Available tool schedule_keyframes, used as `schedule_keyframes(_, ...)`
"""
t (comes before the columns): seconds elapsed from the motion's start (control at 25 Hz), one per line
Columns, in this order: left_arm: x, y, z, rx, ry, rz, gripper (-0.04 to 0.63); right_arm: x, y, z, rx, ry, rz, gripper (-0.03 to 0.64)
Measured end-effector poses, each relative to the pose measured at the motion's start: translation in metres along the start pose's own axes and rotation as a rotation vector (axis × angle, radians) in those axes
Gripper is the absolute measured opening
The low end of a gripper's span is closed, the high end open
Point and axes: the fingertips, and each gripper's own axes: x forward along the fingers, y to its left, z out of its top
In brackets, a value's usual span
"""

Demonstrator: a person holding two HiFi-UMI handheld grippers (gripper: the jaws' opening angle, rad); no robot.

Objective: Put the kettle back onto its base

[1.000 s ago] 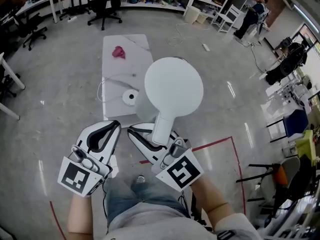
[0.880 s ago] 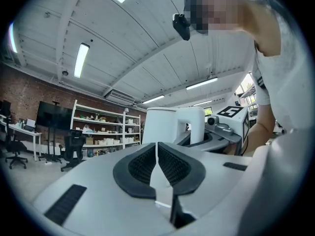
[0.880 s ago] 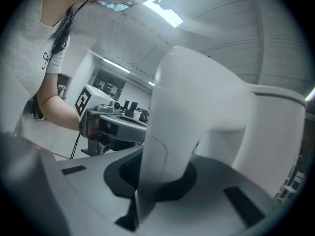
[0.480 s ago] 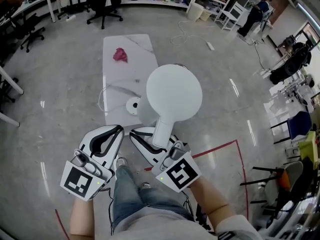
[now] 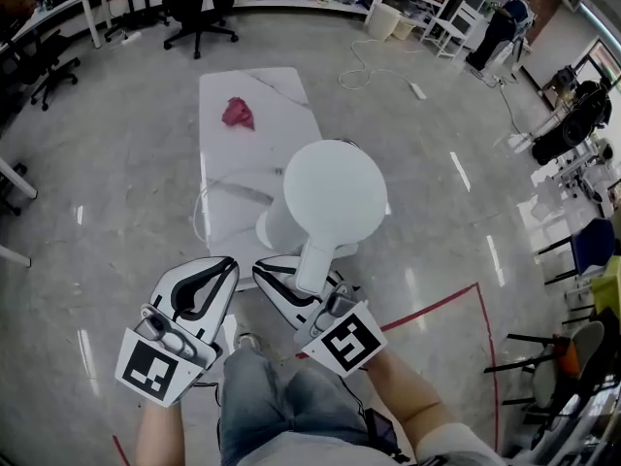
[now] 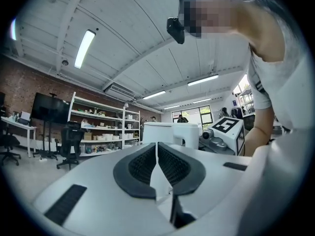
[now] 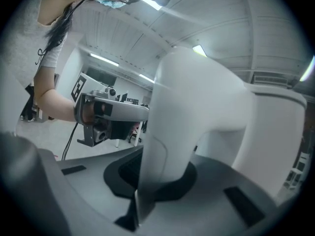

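The right gripper (image 5: 303,282) is clamped on the curved handle (image 7: 172,132) of the white, round-lidded plastic kettle (image 5: 335,197), which hangs over the near end of the white rectangular table (image 5: 243,153). I cannot make out the base beneath it. The left gripper (image 5: 206,272) has its jaws together on nothing. Best to lower the kettle level and centred in 1 slow, straight descent — no loosening until it seats.

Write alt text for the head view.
The right gripper holds a round white kettle by its handle over a white table's near end. The left gripper is shut and empty beside it. A crumpled pink cloth lies beyond.
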Motion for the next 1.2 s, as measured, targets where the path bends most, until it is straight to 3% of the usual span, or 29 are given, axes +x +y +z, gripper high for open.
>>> schedule_keyframes(0.36,0.017,0.037,-0.137,-0.029,0.001,0.012,0.021,0.066,-0.005,-0.149,0.05,0.039,-0.027,0.025)
schedule_keyframes(0.72,0.026,0.044,-0.234,-0.067,-0.016,-0.006,0.021,0.128,-0.008,-0.266,0.067,0.073,-0.051,0.025)
schedule_keyframes(0.92,0.025,0.049,-0.264,-0.079,-0.013,-0.002,0.021,0.148,-0.012,-0.3,0.084,0.072,-0.072,0.026)
schedule_keyframes(1.2,0.019,0.055,-0.276,-0.086,-0.001,0.005,0.021,0.158,-0.013,-0.307,0.06,0.076,-0.078,0.026)
